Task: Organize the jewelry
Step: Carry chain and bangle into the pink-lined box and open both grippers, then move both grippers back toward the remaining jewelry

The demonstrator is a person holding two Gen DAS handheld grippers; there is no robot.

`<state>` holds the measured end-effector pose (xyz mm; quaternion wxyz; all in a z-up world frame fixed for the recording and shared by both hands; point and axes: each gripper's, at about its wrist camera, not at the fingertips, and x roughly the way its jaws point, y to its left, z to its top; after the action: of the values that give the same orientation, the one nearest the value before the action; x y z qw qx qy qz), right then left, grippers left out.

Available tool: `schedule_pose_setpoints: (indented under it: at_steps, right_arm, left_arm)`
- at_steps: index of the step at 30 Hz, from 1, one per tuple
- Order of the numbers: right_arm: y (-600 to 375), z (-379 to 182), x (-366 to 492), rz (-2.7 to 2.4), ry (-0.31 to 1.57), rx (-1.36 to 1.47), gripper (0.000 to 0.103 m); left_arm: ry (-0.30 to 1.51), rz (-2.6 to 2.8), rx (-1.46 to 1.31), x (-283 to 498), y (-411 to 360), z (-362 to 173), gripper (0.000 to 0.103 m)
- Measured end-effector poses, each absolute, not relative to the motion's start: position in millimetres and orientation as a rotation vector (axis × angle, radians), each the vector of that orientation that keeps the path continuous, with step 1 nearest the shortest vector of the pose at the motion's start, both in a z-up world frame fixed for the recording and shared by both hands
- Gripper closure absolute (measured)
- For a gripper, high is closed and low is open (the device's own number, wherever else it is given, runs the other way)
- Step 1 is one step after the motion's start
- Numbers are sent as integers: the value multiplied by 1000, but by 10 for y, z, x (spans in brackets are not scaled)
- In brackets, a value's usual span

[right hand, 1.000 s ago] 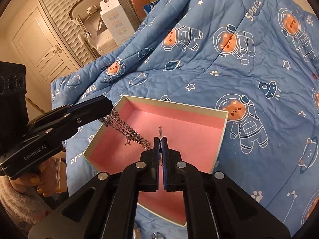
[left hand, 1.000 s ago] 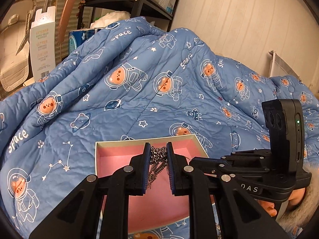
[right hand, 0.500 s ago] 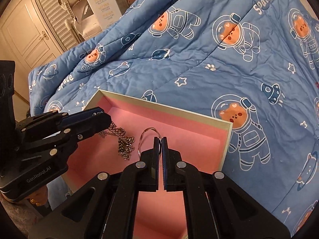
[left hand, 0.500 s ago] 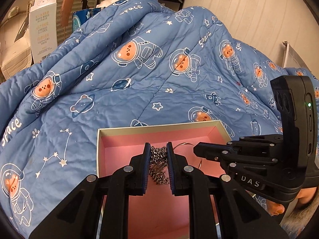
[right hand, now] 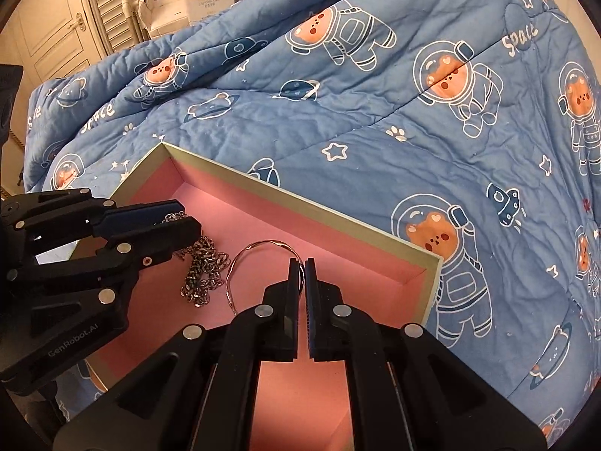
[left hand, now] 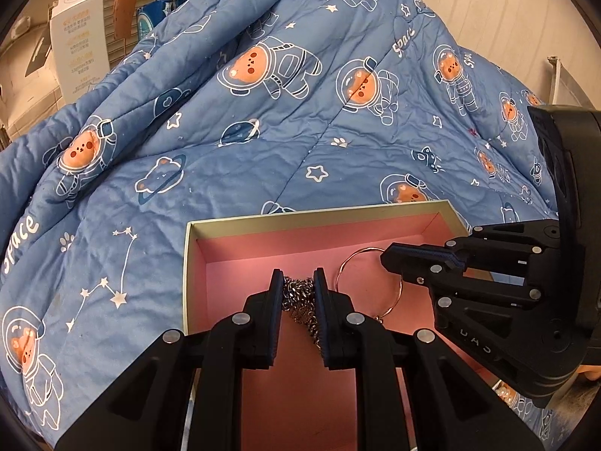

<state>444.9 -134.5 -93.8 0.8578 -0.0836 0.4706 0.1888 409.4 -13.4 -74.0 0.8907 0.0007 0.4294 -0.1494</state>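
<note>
Underneath: blue quilt [left hand: 263, 143]; louvred door [right hand: 109, 3] behind

Silver chain [right hand: 203, 274] heaped, thin wire hoop [right hand: 259, 267] beside, inside pink-lined box [right hand: 338, 221].

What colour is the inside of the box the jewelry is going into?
Pink inside the box, with a pale cream rim; the right wrist view shows it best.

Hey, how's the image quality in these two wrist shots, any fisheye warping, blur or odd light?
Left wrist view: strong fisheye bend with dark corners, the blue quilt bulging; the chain in the left gripper is sharp. Right wrist view: same warping, no motion blur; the thin ring is crisp, and the pink box floor glows warmer below the right gripper.
</note>
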Motion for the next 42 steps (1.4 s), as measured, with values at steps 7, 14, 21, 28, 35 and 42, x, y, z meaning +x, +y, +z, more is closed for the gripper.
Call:
schedule_pose_setpoints:
  at_steps: [7,14,21,28,35,42]
  right_arm:
    - [-1329,-928,4413,403,975,-187,93]
    - [-1430,-680,4242,415,859,-125,40]
    - [-1557,-427,3771,398,700,-139,19]
    - [-1760,-434,3243,390,667,-173,17]
    - [-2072,-587,2860,361,707,-157,17]
    - [-2365,-800,2591,304,777,-91,18]
  left_arm:
    - [808,-295,48,4001,-141,-530,53]
    - [708,-246,32,3825,5,-229,15]
    - [653,-254,-93,3362,258,-178,7]
    - [675,-264,-68,2796,202,-431,7]
    - [700,-271,-55,2318,147,-660,7]
    - [729,-268,-89,1996,152,-797,7]
